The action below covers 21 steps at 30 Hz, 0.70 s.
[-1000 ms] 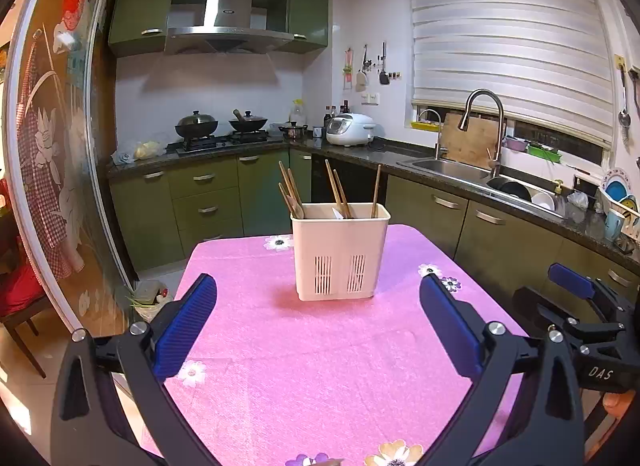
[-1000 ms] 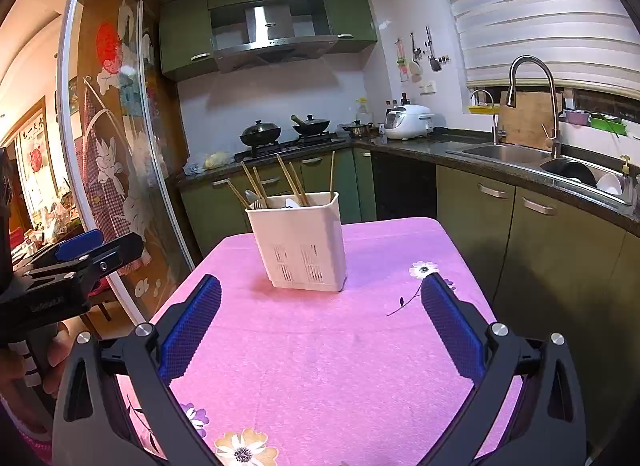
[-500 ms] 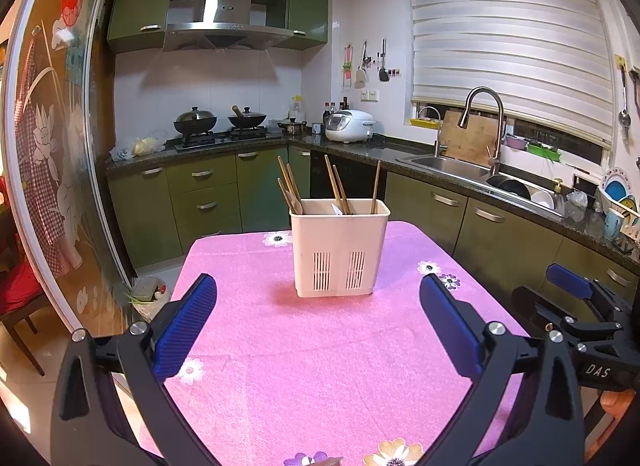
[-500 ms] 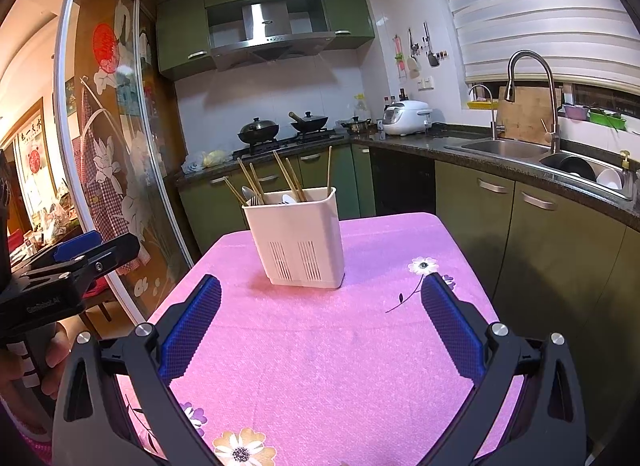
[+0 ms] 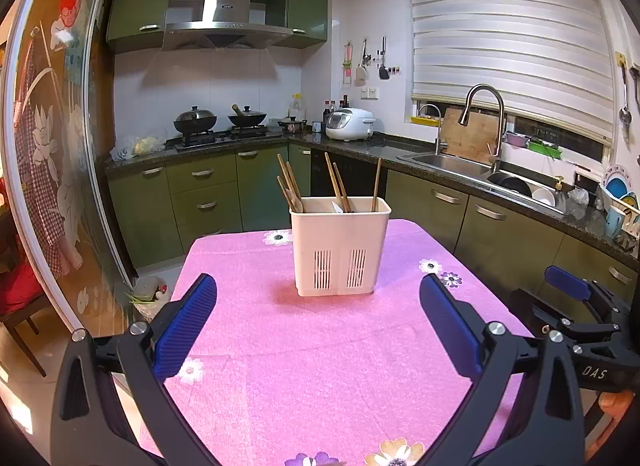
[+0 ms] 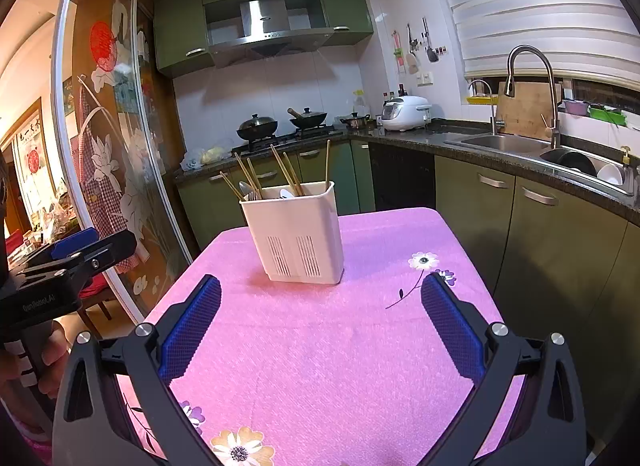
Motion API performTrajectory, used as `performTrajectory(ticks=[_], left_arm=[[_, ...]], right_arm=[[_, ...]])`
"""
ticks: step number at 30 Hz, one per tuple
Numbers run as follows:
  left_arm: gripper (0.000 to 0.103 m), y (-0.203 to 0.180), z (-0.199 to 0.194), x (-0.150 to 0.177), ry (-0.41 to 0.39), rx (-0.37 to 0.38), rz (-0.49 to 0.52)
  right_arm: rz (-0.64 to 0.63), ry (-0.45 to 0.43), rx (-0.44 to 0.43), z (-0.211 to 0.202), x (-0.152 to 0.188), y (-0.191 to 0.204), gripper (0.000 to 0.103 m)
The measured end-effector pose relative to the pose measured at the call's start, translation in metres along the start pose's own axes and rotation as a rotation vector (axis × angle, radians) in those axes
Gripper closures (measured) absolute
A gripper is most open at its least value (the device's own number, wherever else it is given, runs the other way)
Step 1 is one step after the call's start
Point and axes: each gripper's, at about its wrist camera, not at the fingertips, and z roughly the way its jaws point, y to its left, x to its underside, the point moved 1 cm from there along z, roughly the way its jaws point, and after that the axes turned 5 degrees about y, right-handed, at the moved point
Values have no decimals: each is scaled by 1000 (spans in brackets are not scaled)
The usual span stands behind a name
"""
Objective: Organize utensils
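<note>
While you are holding both grippers over the near half of the table, the inventory is reading as follows.

Table: its pink flowered cloth (image 5: 320, 366) is covering the whole top; the near half is lying bare between your grippers.

Utensil holder: the white slotted holder (image 5: 340, 250) is standing upright toward the far edge of the table, about midway between the left and right edges, well apart from both grippers.

Chopsticks: several wooden chopsticks (image 5: 334, 185) are leaning in the holder, their upper ends sticking out above its rim.

Spoons: in the right wrist view, metal spoons (image 6: 245, 188) are showing at the holder's left side, among the chopsticks.

Left gripper: your left gripper (image 5: 318, 324) is hovering above the cloth, its jaws spread wide and carrying nothing, with blue pads (image 5: 186, 330) facing inward.

Right gripper: your right gripper (image 6: 320, 324) is hovering above the near right part of the cloth, its jaws spread wide too, nothing between its fingers.

Hand: your left hand (image 6: 48, 358) is gripping the left gripper's handle beyond the left edge of the table.
</note>
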Motion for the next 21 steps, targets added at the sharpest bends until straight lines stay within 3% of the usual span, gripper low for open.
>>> performTrajectory(ticks=[5,10,21], left_arm=[[6,-3,1,7,-19,7,10],[6,1,5,8,7,-29,6],[6,6,10,4,33,-32,1]], right_arm=[[1,9,0,3,2,0,4],[2,11,1,5,1,-1,4],[2,18,2,9,2,-1,4]])
